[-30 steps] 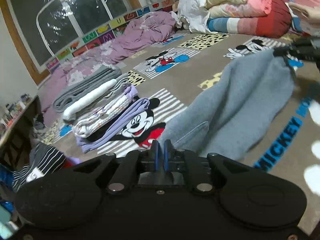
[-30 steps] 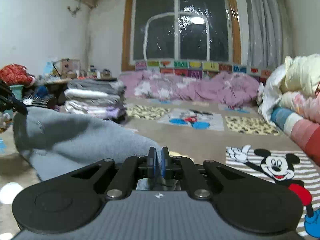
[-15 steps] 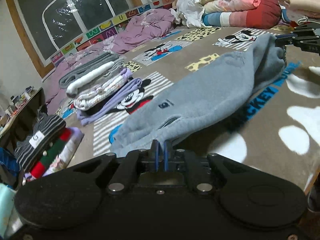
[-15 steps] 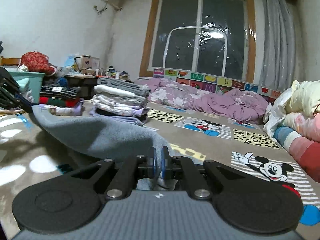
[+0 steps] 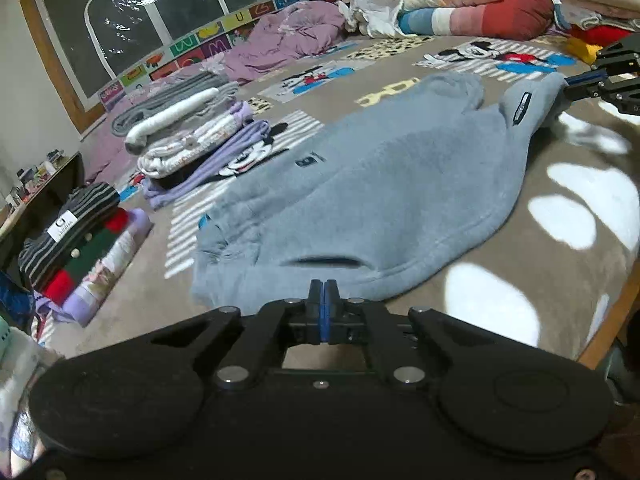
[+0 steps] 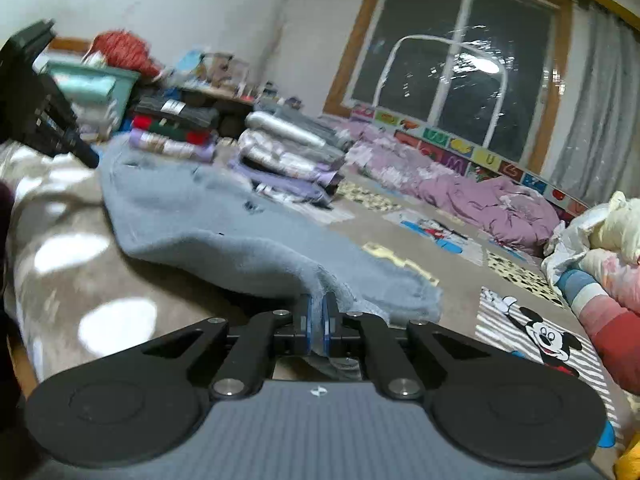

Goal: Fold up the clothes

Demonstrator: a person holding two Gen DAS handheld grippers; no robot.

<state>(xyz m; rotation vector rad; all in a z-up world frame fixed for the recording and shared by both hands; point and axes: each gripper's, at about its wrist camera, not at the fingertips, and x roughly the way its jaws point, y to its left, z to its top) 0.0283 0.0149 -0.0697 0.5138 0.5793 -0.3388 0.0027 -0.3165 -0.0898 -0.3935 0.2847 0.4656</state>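
Note:
A grey-blue fleece garment point(image 5: 392, 184) lies spread on the Mickey Mouse blanket point(image 5: 560, 320), stretched between the two grippers. My left gripper point(image 5: 324, 292) is shut, pads pressed together. Its tips sit at the garment's near hem, and no cloth shows between them. In the right wrist view the left gripper point(image 6: 86, 156) touches the garment's far corner point(image 6: 120, 168). My right gripper point(image 6: 318, 308) is shut on a fold of the garment's edge point(image 6: 280, 264), with fleece showing between the pads. In the left wrist view the right gripper point(image 5: 572, 86) holds the garment's far end just above the blanket.
A stack of folded clothes point(image 5: 192, 132) stands behind the garment, and a striped and red stack point(image 5: 76, 240) lies at the left. A purple quilt point(image 5: 288, 36) lies under the window, rolled bedding point(image 5: 460, 4) at the back right. The bed's wooden edge point(image 5: 608, 328) runs close on the right.
Both grippers came down and the garment went from hanging stretched between them to lying on the blanket. The gap between the left pads closed, and the cloth no longer shows between them.

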